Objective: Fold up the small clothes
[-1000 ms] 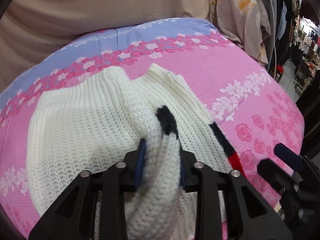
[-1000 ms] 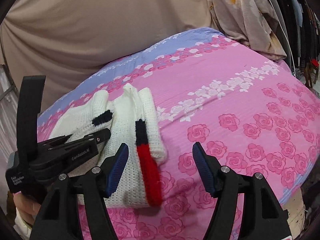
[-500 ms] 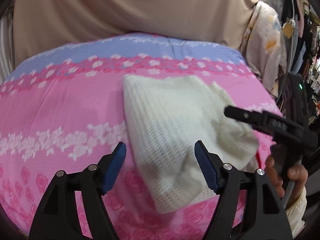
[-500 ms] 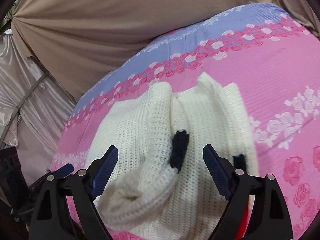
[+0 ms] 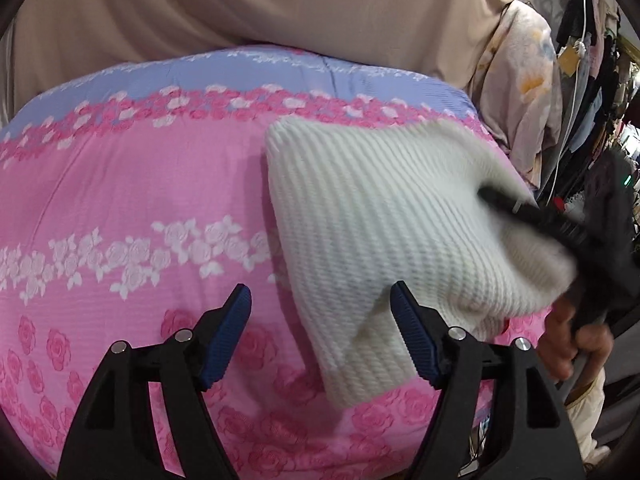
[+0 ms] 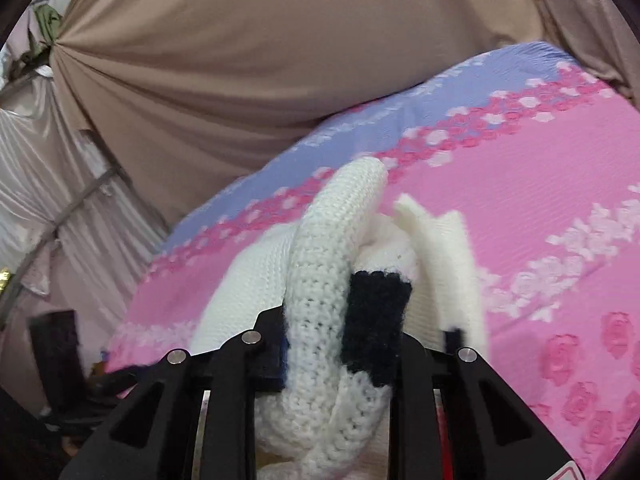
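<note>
A white knitted sweater (image 5: 380,220) lies half folded on the pink floral bed cover (image 5: 140,200). My left gripper (image 5: 318,300) stands open just above the cover; the sweater's near corner reaches in by its right finger, untouched by the pads. In the left wrist view my right gripper (image 5: 520,216) shows blurred over the sweater's right side. In the right wrist view its jaws are closing on a rolled white sleeve (image 6: 320,300) with a black band (image 6: 376,320). The pads of the right gripper (image 6: 344,340) press the sleeve from both sides.
A beige curtain (image 5: 280,8) hangs behind the bed. Hanging clothes (image 5: 520,80) and racks crowd the right side. A person's hand (image 5: 568,340) holds the right gripper at the bed's right edge. Bare cover stretches to the left of the sweater.
My left gripper let go of the sleeve, opened and drew away to the left. My right gripper moved in over the sweater and shut on the black-banded sleeve.
</note>
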`<action>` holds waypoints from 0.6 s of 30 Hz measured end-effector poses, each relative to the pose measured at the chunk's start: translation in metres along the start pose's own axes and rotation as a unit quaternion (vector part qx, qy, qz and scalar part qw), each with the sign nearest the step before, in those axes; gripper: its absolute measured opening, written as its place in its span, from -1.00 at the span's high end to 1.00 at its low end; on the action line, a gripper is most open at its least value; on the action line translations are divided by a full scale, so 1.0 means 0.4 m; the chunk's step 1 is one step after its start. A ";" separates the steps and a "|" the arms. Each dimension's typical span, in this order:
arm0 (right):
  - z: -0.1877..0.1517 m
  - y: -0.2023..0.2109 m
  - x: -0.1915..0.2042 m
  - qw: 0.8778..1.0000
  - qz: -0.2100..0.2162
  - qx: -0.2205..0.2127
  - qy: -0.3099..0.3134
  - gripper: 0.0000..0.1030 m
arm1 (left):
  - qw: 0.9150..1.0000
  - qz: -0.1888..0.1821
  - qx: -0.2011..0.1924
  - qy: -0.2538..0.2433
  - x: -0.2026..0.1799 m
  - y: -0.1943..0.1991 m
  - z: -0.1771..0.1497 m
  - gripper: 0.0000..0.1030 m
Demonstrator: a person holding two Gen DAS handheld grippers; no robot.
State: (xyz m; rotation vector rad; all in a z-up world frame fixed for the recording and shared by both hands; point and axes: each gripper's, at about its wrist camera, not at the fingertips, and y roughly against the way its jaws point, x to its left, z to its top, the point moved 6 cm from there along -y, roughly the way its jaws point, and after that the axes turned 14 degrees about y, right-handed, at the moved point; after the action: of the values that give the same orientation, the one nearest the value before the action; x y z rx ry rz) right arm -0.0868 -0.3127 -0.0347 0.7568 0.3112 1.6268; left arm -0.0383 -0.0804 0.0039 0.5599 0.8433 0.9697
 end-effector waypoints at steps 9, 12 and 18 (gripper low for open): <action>-0.045 0.107 -0.033 1.000 -0.018 -0.001 -0.024 0.14 | 0.999 0.017 0.039 -0.031 -0.059 -0.122 -0.027 -0.36; -0.059 0.169 0.018 1.000 0.007 -0.007 0.014 -0.14 | 0.998 0.017 0.044 -0.033 -0.051 -0.119 -0.036 -0.38; -0.155 0.131 0.062 0.997 -0.007 0.050 0.067 -0.23 | 0.995 0.023 0.071 -0.063 -0.048 -0.111 -0.089 -0.38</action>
State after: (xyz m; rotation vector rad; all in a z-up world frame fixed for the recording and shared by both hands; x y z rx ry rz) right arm -0.1672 -0.2870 -0.0427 0.7210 0.4948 1.6620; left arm -0.0520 -0.1165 -0.0421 0.7584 0.7933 0.9099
